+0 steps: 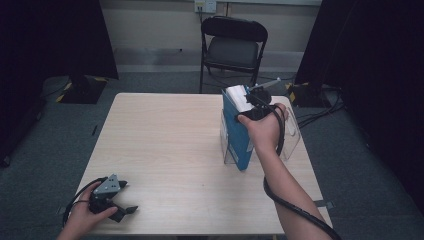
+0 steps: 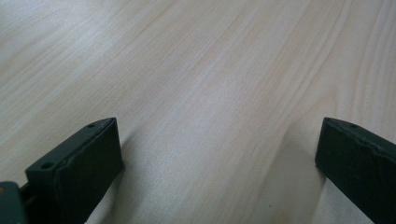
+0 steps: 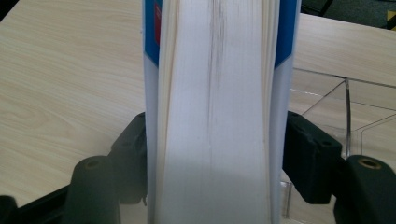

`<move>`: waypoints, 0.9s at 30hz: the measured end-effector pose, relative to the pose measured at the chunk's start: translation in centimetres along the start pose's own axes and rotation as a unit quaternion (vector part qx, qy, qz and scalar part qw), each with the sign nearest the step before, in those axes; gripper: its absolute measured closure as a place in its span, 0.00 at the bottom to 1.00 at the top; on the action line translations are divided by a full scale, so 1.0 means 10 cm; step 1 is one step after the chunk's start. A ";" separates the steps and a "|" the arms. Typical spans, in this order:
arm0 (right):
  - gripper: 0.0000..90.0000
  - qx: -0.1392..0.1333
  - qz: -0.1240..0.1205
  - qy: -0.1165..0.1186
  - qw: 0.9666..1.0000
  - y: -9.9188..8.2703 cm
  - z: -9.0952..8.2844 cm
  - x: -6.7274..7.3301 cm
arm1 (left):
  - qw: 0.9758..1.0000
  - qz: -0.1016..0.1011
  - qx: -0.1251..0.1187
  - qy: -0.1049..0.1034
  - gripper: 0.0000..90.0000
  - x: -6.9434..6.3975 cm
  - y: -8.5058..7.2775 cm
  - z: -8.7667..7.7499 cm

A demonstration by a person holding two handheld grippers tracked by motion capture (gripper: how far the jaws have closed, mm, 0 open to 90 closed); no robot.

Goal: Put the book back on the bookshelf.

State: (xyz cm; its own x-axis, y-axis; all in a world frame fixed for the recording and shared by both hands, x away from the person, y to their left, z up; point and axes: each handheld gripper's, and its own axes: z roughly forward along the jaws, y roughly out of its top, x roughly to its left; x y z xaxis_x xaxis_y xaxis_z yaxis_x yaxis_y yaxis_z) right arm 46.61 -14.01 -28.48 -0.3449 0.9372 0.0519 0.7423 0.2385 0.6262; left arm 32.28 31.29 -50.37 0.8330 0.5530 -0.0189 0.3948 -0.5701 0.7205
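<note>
- Your right hand-held gripper sits over the top edge of the blue-covered book, which stands upright in the clear plastic stand on the far right of the counter.
- In the right gripper view the book's white page block runs straight up between the jaws, one jaw beside each cover. The jaws stand apart at about the book's thickness; whether the pads press the covers or sit just clear of them cannot be told.
- The book appears to be seated in the stand, so the step in hand looks like letting go. Spread the jaws a little wider before you lift, so neither pad drags a cover.
- Draw the gripper straight up along the book's own line; a sideways pull could tip the book or shift the light stand.
- Check that the book leans steady in its slot before you move off.
- Your left hand-held gripper rests at the near left corner, jaws wide apart over bare wood with nothing between them. Leave it there.
</note>
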 end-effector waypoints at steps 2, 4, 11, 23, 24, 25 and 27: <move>0.33 -0.002 -0.004 0.002 1.000 -0.02 -0.04 0.00 | 1.000 0.000 0.000 0.000 0.00 0.00 0.00 0.00; 0.30 -0.004 -0.006 0.006 1.000 -0.04 -0.07 -0.01 | 1.000 0.000 0.000 0.000 0.00 0.00 0.00 0.00; 0.26 -0.034 -0.013 0.026 0.999 -0.15 -0.23 -0.07 | 1.000 0.000 0.000 0.000 0.00 0.00 0.00 0.00; 0.18 -0.030 -0.035 0.060 0.997 -0.37 -0.39 -0.19 | 1.000 0.003 0.002 0.000 0.00 0.00 0.00 0.00; 0.18 -0.032 -0.038 0.061 0.997 -0.40 -0.41 -0.20 | 1.000 0.002 0.002 0.000 0.00 0.00 0.00 0.00; 0.18 -0.034 -0.039 0.062 0.997 -0.42 -0.42 -0.21 | 1.000 0.004 0.002 0.000 0.00 0.00 0.00 0.00; 0.18 -0.035 -0.042 0.066 0.996 -0.46 -0.45 -0.22 | 1.000 0.004 0.002 0.000 0.00 0.00 0.00 0.00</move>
State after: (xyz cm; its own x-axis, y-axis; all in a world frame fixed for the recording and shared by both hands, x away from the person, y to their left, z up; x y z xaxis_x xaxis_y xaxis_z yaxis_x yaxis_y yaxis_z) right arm 41.41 -18.29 -27.97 -0.4798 0.8721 0.0957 0.6672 0.2918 0.6854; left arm 32.31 31.33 -50.35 0.8359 0.5487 -0.0125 0.3897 -0.5773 0.7175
